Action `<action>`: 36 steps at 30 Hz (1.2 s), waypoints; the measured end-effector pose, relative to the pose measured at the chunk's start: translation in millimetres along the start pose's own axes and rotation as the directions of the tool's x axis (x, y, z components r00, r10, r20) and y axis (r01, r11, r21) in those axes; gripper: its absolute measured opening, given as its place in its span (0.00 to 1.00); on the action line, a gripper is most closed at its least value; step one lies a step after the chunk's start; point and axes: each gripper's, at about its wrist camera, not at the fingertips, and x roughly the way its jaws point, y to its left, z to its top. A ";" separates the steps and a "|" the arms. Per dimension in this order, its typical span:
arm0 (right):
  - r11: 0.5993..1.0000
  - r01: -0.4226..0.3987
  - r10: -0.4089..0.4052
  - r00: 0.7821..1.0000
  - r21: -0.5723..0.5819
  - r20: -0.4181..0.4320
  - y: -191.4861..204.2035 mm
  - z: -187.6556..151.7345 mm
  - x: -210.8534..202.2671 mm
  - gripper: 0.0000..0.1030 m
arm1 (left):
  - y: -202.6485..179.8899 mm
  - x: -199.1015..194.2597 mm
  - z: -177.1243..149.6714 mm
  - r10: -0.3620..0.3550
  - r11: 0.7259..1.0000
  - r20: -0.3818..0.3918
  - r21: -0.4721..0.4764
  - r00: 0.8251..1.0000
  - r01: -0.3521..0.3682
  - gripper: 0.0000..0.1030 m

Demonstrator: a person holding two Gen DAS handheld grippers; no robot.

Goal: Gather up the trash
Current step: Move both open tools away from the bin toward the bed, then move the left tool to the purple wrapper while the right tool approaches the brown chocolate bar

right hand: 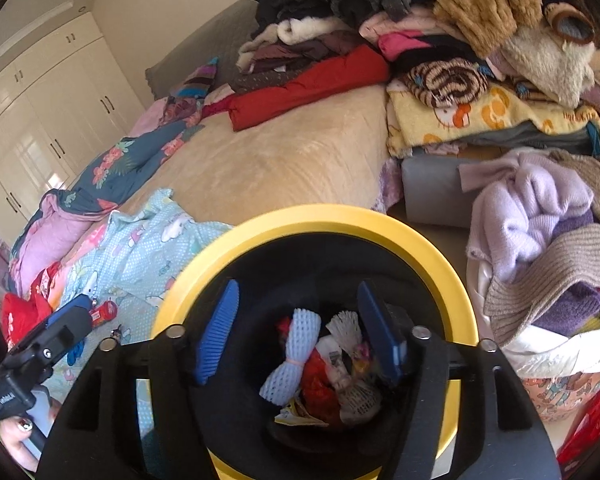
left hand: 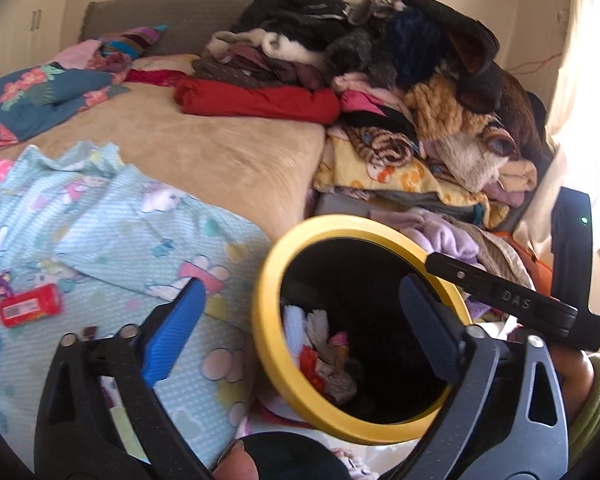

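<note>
A bedroom, with a bed (left hand: pixel 204 148) under a beige cover, heaped clothes (left hand: pixel 400 64) along its far side and pale wardrobe doors (right hand: pixel 60 120) beyond. A black bin with a yellow rim (right hand: pixel 440 248) stood at the near edge of the bed, beside a light-blue printed sheet (left hand: pixel 112 220). Inside lay collected trash (right hand: pixel 324 368): foam fruit netting, red wrappers and crumpled paper.

The left gripper (left hand: pixel 300 328) stood with its jaws spread about as wide as they go and nothing between them; one finger hung over the sheet, the other over the bin's mouth. The right gripper (right hand: pixel 300 328) was directly above the bin's opening, its jaws parted roughly halfway and empty, its pads clear of the trash below.

Litter remained on the sheet: a red packet (left hand: pixel 30 304), well to the left of the bin, with small dark scraps (left hand: pixel 90 332) near it.

Probable hazards: the bin appeared tilted and rested on soft bedding, so a knock from either gripper on the rim could tip it and spill the contents. The packet lay flat on loose fabric; a pinch there might gather the sheet with it. The two grippers sat close together, so a hasty reach could make them collide.
</note>
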 end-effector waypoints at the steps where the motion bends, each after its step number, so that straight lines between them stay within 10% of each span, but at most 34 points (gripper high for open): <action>1: 1.000 0.001 -0.001 1.000 -0.008 0.011 4.5 0.2 -2.4 0.63 | 3.0 -5.4 0.5 0.016 1.000 0.013 -0.003 1.000 -0.016 0.88; 36: 0.951 -0.148 0.155 0.988 -0.272 0.007 163.5 -20.1 -5.7 0.78 | 106.5 -88.1 6.6 0.265 0.950 0.171 -0.213 0.949 -0.227 0.89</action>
